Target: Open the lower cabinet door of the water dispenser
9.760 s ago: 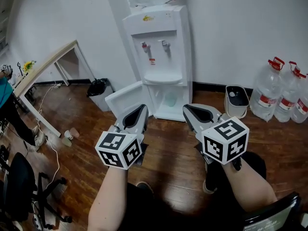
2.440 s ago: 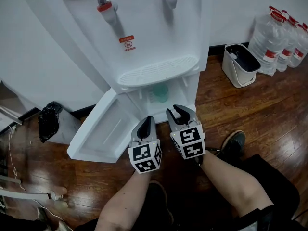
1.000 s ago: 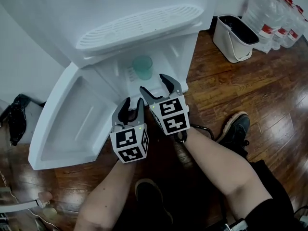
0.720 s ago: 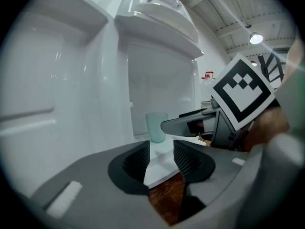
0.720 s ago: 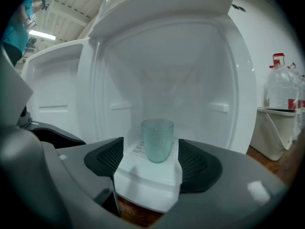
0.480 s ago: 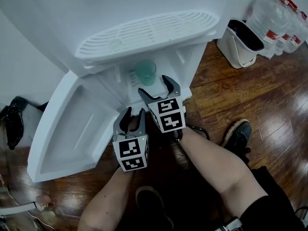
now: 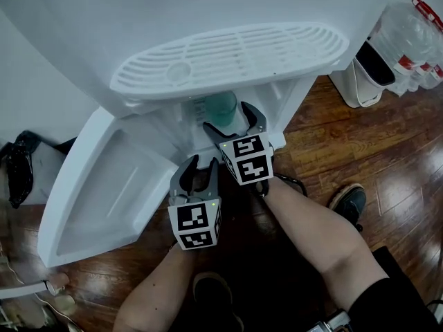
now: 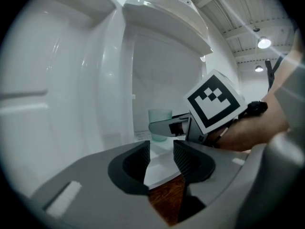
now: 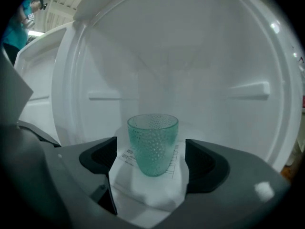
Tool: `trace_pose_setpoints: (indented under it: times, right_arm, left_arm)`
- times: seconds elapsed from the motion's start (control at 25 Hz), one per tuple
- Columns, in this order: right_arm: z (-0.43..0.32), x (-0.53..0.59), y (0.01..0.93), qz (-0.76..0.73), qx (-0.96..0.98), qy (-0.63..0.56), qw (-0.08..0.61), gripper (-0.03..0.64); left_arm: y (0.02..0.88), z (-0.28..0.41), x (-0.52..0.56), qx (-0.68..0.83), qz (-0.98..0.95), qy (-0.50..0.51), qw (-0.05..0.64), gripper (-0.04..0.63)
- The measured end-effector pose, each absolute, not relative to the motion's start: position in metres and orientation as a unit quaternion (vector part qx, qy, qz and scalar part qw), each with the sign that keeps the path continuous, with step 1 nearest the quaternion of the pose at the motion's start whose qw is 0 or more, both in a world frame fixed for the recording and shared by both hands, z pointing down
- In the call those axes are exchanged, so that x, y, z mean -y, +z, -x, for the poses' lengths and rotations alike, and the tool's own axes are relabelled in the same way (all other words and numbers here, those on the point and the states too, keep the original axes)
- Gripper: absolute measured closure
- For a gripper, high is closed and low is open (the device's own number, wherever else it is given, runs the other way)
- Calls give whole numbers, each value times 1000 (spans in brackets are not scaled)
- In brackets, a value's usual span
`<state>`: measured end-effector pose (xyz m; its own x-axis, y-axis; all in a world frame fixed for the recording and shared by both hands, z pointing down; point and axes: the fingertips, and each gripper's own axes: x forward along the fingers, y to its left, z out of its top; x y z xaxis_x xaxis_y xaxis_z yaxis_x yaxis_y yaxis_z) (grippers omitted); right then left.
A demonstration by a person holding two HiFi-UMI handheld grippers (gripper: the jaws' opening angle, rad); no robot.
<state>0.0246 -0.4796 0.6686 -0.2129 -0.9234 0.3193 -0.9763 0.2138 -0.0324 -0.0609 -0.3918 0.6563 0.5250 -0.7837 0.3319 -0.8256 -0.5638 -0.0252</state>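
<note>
- A shoe (image 7: 349, 200) rests on the wooden floor (image 7: 374, 151) at about 4 o'clock of the grippers.
- The left claw (image 7: 201, 164) hangs low in front of the water dispenser (image 7: 228, 12). Its jaws stand a little apart with nothing between them, as the left gripper view shows (image 8: 162, 149).
- The lower cabinet door (image 7: 104, 185) is already open. It is swung out wide to 9 o'clock of the left claw, with its inner face showing.
- The right claw (image 7: 230, 120) sits at 1 o'clock of the left one, at the mouth of the open cabinet under the drip tray (image 7: 228, 57). Its jaws have just been opening and stand wide apart (image 9: 151, 144).
- A green dimpled cup (image 9: 152, 142) stands upright in the gap between those jaws. Both pads are clear of it. In the head view it shows just under the tray's edge (image 7: 220, 104).
- The cup rests on a printed paper sheet (image 9: 152, 187) on the cabinet floor.
- At 2 o'clock, well apart, are a white bin (image 7: 360, 81) and water bottles (image 7: 415, 40).
</note>
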Motion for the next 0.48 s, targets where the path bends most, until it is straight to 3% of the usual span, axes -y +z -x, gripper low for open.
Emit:
trace_pose_setpoints:
  times: [0.48]
  right_arm:
    - [-23,503,674,-603,782,96,124,164]
  left_arm:
    - [672,61,396,469,-864,170,65,362]
